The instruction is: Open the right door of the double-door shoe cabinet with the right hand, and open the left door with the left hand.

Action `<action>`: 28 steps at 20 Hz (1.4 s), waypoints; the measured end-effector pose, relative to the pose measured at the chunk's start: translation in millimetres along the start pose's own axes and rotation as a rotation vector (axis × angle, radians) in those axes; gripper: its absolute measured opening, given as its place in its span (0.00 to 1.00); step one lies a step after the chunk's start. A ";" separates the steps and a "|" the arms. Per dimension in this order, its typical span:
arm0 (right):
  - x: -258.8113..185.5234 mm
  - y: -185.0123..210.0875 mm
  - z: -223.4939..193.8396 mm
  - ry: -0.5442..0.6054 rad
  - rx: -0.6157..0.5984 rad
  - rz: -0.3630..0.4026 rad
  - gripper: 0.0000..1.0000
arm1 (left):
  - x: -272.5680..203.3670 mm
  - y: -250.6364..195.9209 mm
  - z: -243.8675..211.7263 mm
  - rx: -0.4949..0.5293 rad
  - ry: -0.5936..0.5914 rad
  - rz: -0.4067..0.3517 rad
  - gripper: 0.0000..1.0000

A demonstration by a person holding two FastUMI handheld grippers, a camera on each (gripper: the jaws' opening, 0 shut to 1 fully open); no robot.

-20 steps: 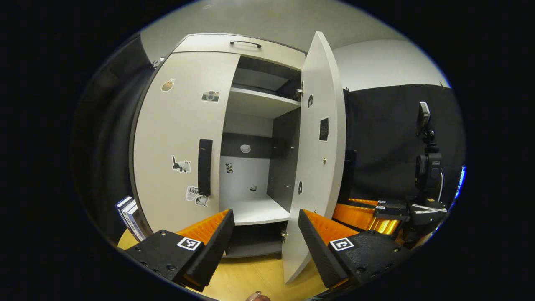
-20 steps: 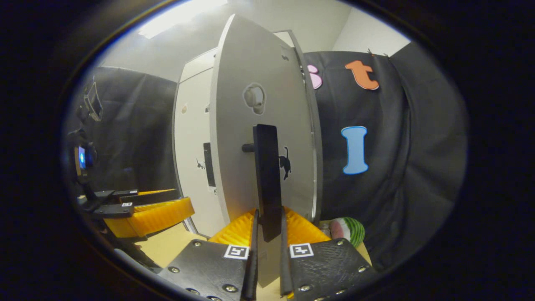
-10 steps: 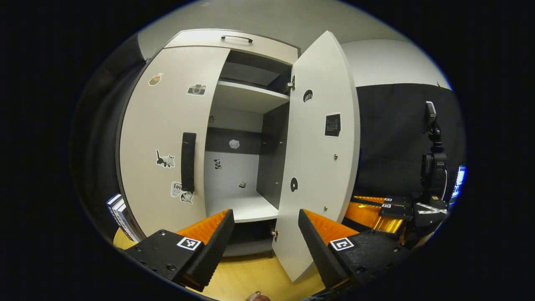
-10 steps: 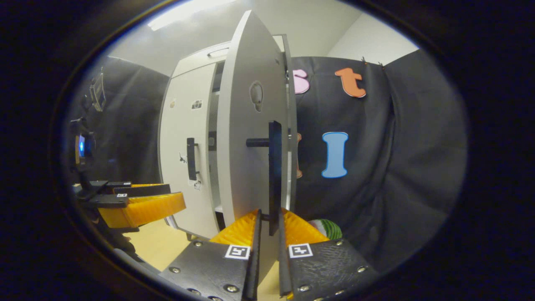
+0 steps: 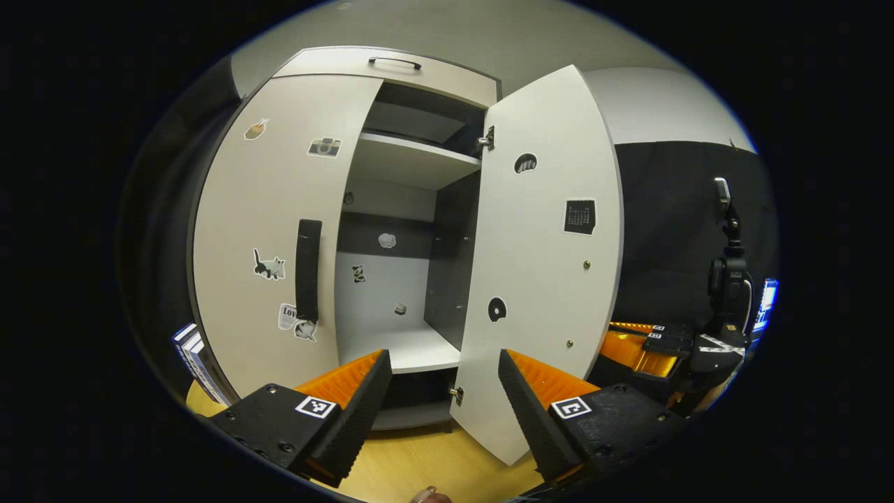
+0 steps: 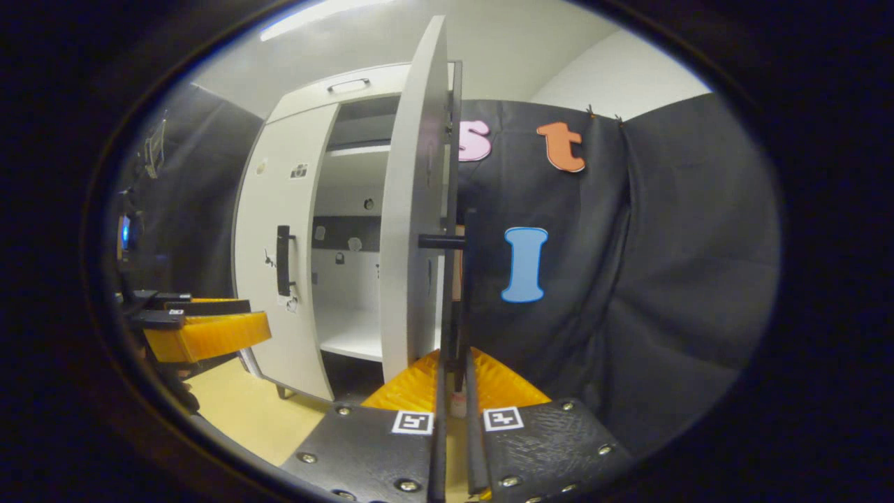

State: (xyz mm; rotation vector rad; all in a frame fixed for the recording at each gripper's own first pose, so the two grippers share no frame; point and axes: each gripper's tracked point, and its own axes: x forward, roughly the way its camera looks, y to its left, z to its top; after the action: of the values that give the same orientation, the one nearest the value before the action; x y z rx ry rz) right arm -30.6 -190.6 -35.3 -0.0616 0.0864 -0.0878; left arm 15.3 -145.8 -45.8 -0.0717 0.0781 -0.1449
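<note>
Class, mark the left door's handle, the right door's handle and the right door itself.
left door handle (image 5: pixel 308 269), left gripper view, middle of the bar
right door handle (image 6: pixel 466 293), right gripper view, bar's edge
right door (image 5: pixel 541 279), left gripper view, inner face

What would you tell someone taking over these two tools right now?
Right tool: shut on the right door's handle; the right door is swung wide open.
Left tool: open, holding nothing, facing the cabinet, short of the left door.
Left door: closed, its handle untouched.
Done: right door open.
Left: let go of the right handle, grip the left handle with the left tool, pull that door open.
</note>
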 end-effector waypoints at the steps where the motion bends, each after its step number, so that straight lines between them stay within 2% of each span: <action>1: -2.8 0.0 0.2 0.008 0.018 0.006 0.12 | -0.3 3.7 3.3 -0.012 -0.017 0.003 0.96; 4: -14.0 -6.3 18.9 -0.027 0.049 -0.022 0.16 | -1.8 24.3 31.1 -0.057 -0.139 0.017 0.96; 6: -21.5 -16.0 28.0 -0.051 0.033 -0.071 0.23 | -0.2 52.6 54.2 -0.030 -0.219 0.073 0.96; 8: -28.7 -22.5 35.2 -0.069 0.019 -0.105 0.62 | 6.7 81.7 67.3 0.017 -0.254 0.140 0.95; 9: -28.2 -23.6 35.8 -0.071 0.024 -0.116 0.69 | 12.3 94.7 70.1 0.037 -0.260 0.166 0.95; 10: -31.5 -25.4 36.6 -0.073 0.032 -0.132 0.81 | 19.7 104.4 70.5 0.051 -0.259 0.182 0.95; 12: -38.3 -29.9 38.5 -0.082 0.047 -0.158 0.95 | 33.0 120.5 70.9 0.065 -0.260 0.198 0.95; 13: -41.6 -32.2 39.6 -0.087 0.058 -0.172 0.98 | 40.1 126.2 73.0 0.077 -0.270 0.196 0.95; 16: -52.5 -40.9 42.2 -0.099 0.074 -0.232 0.98 | 64.7 143.6 74.6 0.110 -0.279 0.210 0.95; 17: -57.0 -43.1 43.7 -0.104 0.075 -0.254 0.94 | 75.6 148.9 70.8 0.123 -0.260 0.210 0.95; 18: -60.6 -44.9 46.2 -0.112 0.078 -0.273 0.98 | 83.8 154.0 64.6 0.135 -0.235 0.211 0.99; 20: -68.1 -45.2 51.3 -0.132 0.078 -0.305 0.98 | 98.5 168.6 54.0 0.155 -0.208 0.246 0.96; 25: -80.6 -45.0 66.2 -0.180 0.034 -0.378 0.98 | 112.4 185.2 40.0 0.099 -0.197 0.274 0.96; 26: -81.4 -42.8 66.9 -0.180 0.029 -0.383 0.98 | 112.7 189.3 41.7 0.107 -0.205 0.290 0.94; 27: -79.9 -40.7 66.4 -0.178 0.027 -0.384 0.93 | 113.5 188.7 43.5 0.116 -0.211 0.289 0.88; 28: -78.2 -38.1 64.9 -0.170 0.026 -0.384 0.93 | 113.0 188.8 43.9 0.123 -0.213 0.290 0.80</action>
State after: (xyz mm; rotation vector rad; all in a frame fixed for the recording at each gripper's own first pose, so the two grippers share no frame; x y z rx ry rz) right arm -105.7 -217.7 38.3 -0.0586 -0.0976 -0.4667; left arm 157.1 26.9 -24.9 0.0473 -0.1335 0.1477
